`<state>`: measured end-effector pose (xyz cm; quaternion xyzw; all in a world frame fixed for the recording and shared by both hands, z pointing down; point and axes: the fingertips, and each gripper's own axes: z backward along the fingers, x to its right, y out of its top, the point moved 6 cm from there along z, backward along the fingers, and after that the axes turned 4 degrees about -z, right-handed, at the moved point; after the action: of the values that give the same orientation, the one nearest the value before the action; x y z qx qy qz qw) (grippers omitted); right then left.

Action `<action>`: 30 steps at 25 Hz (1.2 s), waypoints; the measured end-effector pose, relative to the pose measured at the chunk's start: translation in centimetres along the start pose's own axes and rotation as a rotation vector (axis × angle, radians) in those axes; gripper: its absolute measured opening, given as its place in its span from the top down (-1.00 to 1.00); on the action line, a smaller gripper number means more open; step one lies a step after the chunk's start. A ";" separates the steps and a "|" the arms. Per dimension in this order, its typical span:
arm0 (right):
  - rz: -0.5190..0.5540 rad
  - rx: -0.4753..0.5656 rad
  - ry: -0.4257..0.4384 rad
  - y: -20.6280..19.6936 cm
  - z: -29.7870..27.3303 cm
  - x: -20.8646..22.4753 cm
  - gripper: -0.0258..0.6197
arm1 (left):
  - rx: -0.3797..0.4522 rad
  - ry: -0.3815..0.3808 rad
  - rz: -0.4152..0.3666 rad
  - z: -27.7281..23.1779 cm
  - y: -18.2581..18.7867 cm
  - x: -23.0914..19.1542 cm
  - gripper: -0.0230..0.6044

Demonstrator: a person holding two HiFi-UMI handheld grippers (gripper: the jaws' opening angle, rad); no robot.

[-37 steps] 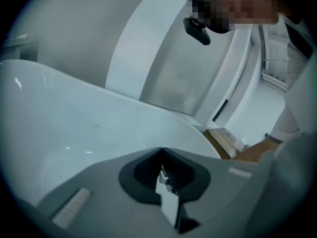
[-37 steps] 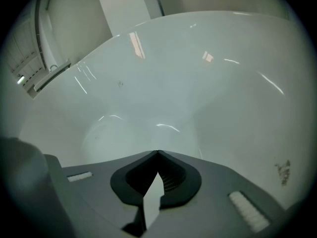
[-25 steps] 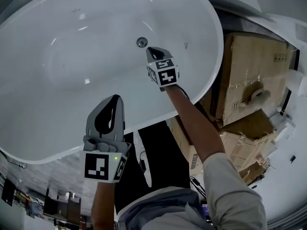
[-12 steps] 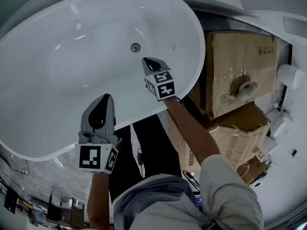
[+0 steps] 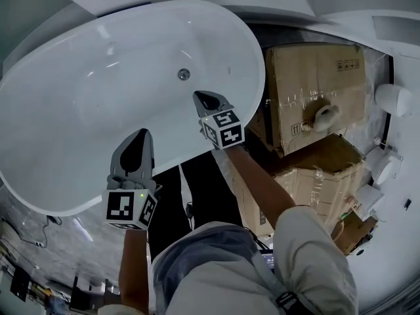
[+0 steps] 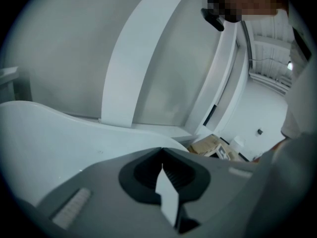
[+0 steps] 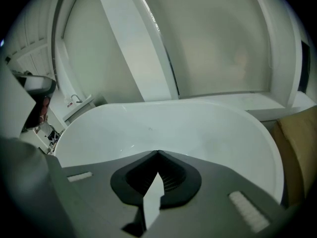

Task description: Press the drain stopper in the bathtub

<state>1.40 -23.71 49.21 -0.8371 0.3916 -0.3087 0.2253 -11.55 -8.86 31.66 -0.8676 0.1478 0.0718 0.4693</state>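
A white bathtub (image 5: pixel 60 178) fills the upper left; its round metal drain stopper (image 5: pixel 184 74) sits in the tub floor; the right gripper (image 5: pixel 202 97) hangs over the basin, near the stopper but apart from it; the left gripper (image 5: pixel 140 136) points over the near rim; cardboard boxes (image 5: pixel 315 90) stand just beside the tub on the right.

Grey marbled floor (image 5: pixel 36 225), white oval bathtub (image 5: pixel 98 117) stood on it, small round metal drain stopper (image 5: pixel 184 74) sat in the tub's bottom, brown cardboard boxes (image 5: pixel 315 87) were stacked just beside the tub's end.
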 end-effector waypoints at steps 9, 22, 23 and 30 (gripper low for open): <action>0.001 0.068 0.047 3.6 7.6 -4.3 0.92 | 0.049 -0.007 -0.039 5.1 3.2 1.3 0.93; 0.005 0.200 0.054 7.8 18.1 -10.6 0.92 | 0.066 -0.097 -0.092 10.9 6.0 3.7 0.93; 0.005 0.209 0.052 8.0 18.9 -11.1 0.92 | 0.068 -0.103 -0.092 11.4 6.2 4.0 0.93; 0.027 0.267 0.039 10.0 24.6 -13.9 0.92 | 0.100 -0.141 -0.105 14.6 8.6 5.5 0.93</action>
<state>6.29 -15.25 20.88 -0.7882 0.3625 -0.3710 0.3312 -8.93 -2.08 15.39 -0.8425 0.0723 0.1004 0.5243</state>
